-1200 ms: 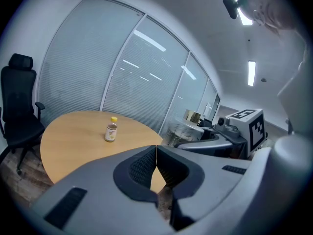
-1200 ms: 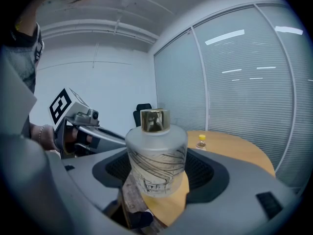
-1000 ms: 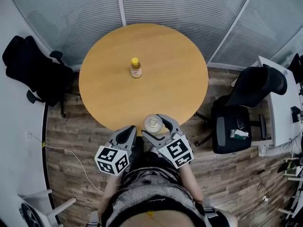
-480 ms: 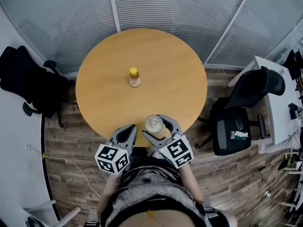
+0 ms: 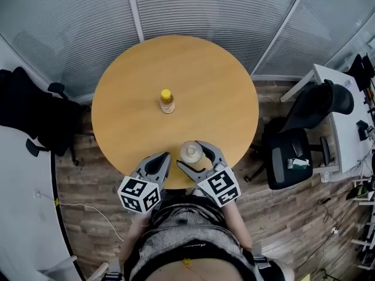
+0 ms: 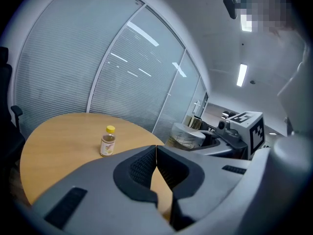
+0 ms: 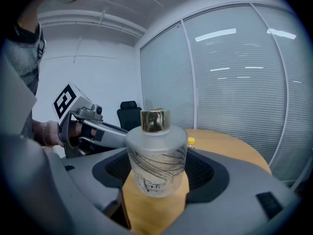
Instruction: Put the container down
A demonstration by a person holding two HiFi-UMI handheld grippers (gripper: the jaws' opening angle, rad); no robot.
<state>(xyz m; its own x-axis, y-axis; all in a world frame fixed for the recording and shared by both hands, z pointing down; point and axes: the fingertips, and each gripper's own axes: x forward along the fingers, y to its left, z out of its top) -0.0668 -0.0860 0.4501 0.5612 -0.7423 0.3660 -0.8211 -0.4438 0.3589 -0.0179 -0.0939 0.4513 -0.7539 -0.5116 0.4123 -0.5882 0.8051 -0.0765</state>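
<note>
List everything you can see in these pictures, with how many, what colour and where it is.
table: one, round, light wood, centre
container: one, frosted with a gold cap, at the table's near edge, between the right gripper's jaws
bottle: one, small with a yellow cap, upright near the table's middle
office chairs: two, black, on the floor, one on each side of the table
desk: one, white, far right
left gripper: one, grey, jaws together and empty, left of the container
right gripper: one, grey, jaws closed around the container
</note>
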